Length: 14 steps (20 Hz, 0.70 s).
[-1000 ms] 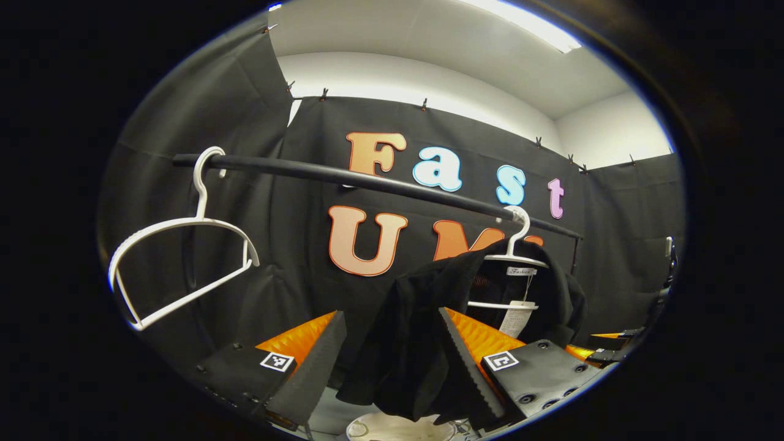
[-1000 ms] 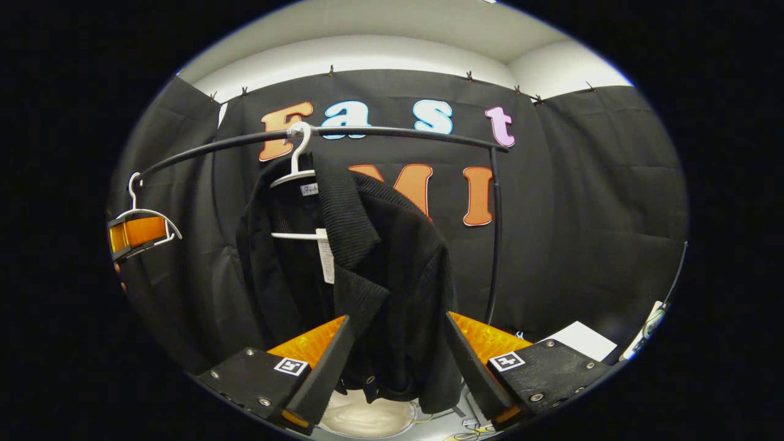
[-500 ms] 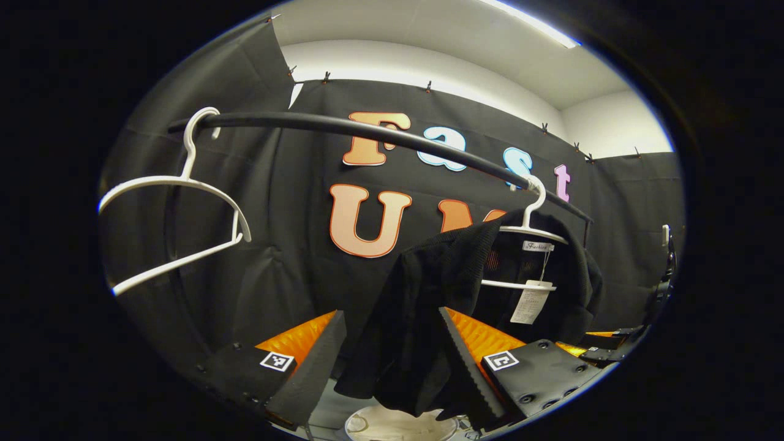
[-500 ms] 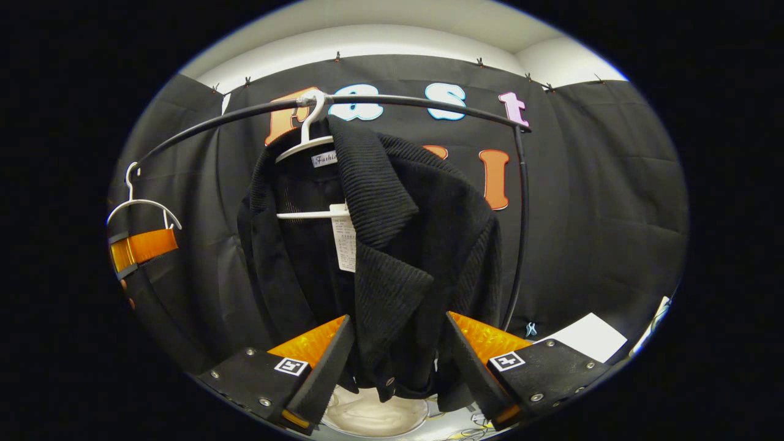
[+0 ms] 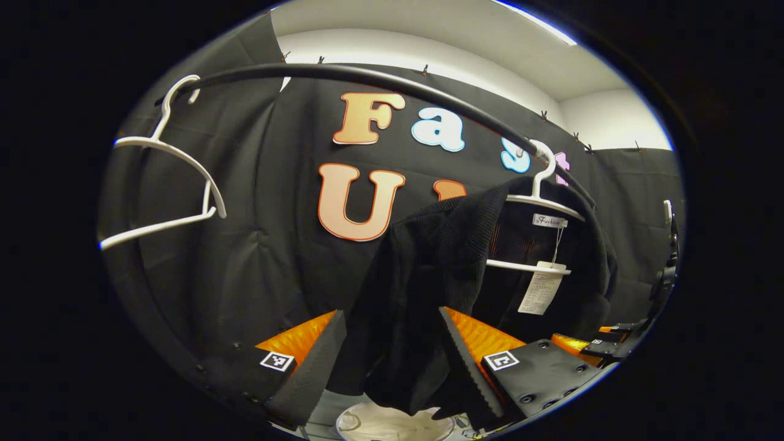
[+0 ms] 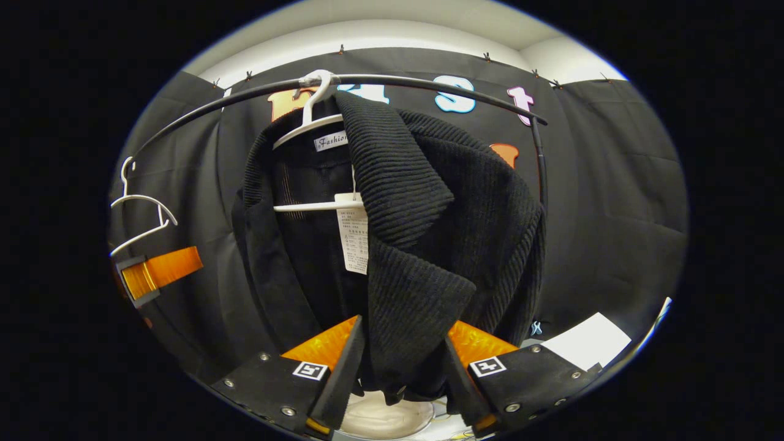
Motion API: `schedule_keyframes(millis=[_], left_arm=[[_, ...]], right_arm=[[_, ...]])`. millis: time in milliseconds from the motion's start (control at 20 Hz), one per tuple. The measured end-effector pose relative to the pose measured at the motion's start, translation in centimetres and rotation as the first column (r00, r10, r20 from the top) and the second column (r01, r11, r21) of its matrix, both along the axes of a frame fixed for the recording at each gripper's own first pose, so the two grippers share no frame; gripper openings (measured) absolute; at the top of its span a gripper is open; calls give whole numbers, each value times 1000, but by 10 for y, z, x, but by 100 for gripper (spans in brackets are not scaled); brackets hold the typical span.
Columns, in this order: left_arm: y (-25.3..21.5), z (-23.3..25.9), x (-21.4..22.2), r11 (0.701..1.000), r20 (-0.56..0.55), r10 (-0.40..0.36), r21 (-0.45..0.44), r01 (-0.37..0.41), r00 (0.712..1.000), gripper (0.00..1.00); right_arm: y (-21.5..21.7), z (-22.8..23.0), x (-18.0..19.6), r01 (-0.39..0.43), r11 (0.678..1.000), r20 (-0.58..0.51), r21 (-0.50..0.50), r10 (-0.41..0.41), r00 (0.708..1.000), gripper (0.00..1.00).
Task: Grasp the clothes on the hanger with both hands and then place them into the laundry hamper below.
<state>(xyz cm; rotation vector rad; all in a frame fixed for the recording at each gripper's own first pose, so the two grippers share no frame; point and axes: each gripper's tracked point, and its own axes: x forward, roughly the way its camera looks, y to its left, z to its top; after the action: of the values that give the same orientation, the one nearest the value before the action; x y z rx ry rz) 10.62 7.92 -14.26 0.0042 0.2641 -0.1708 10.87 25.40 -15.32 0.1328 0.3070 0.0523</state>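
Right gripper (image 6: 401, 367) pinches the black jacket's (image 6: 422, 245) front edge; left gripper (image 5: 392, 355), fingers spread, straddles its other side. The jacket hangs from a white hanger (image 6: 306, 128) (paper tag dangling) above the pale hamper (image 6: 380, 416).

Black cloth walls (image 6: 612, 202), white ceiling (image 5: 429, 24), ceiling light strip (image 5: 539, 21), black rail (image 5: 367, 76)
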Motion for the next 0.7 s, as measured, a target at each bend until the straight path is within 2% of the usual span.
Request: schedule_keyframes(millis=[150,200,250,300,350,400,450,600,650,700], left_arm=[[-18,-14,7,999,-15,-35,3,35,999,96],[-25,-16,9,999,-14,-49,9,49,999,93],[-31,-18,11,998,-16,-64,14,64,998,97],[-38,-23,11,997,-23,-76,16,76,997,96],[-42,-27,14,997,-29,-80,16,80,996,96],[-45,-31,17,997,-29,-81,16,81,996,96],[-49,-35,20,996,-33,-84,14,85,996,97],[-63,-49,26,994,-52,-105,9,106,993,97],[-68,-52,29,993,-57,-115,12,115,992,100],[-74,-55,31,992,-59,-126,15,127,990,97]], right_arm=[[0,-2,11,3,1000,-4,-5,-3,1000,63],[1,-4,14,-1,1000,-6,-3,1,1000,61],[1,-4,16,-2,1000,-7,1,2,1000,57],[0,-4,18,1,1000,-5,3,-1,1000,54],[-1,-4,19,4,1000,-3,4,-4,1000,40],[-2,-5,21,5,1000,-3,4,-5,1000,45],[-1,-6,23,5,1000,-5,6,-5,1000,29],[-5,-6,26,11,1000,-10,14,-11,1000,18],[-7,-6,26,14,1000,-8,15,-14,1000,12],[-7,-6,27,14,1000,-7,17,-14,1000,9]])
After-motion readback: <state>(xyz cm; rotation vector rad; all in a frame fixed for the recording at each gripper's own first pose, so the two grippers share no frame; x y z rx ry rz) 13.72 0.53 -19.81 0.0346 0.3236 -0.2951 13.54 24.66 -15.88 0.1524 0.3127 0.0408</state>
